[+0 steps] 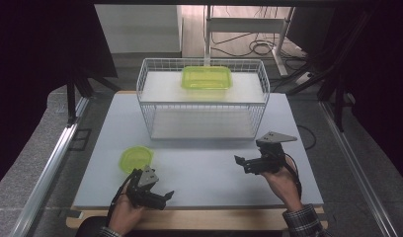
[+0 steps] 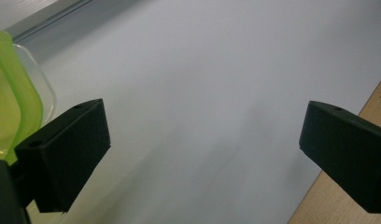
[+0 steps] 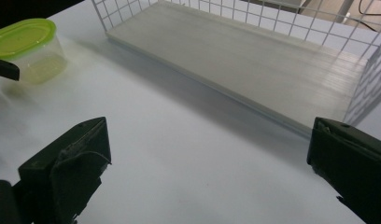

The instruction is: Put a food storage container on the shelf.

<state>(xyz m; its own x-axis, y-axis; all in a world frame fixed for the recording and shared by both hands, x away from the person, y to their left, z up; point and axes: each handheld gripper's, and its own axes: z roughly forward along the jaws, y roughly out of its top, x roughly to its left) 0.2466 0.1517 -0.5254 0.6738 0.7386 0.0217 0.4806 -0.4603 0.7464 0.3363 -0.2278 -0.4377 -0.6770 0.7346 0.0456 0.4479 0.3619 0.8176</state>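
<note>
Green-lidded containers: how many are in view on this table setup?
2. A rectangular container sits on the top shelf of the white wire rack. A smaller rounded container stands on the table, just ahead of the left tool. None looks hidden.

Nothing here can be read: no words, numbers, brand marks or signs stand anywhere on the table or on what it carries. The green lid of the small round container [image 1: 136, 159] in front of the wire basket [image 1: 202, 98] is plain, and so is the green lid of the rectangular container [image 1: 207, 77] on top of that basket. The black jaws in both gripper views carry no lettering, nor does the grey plate on either gripper.
</note>
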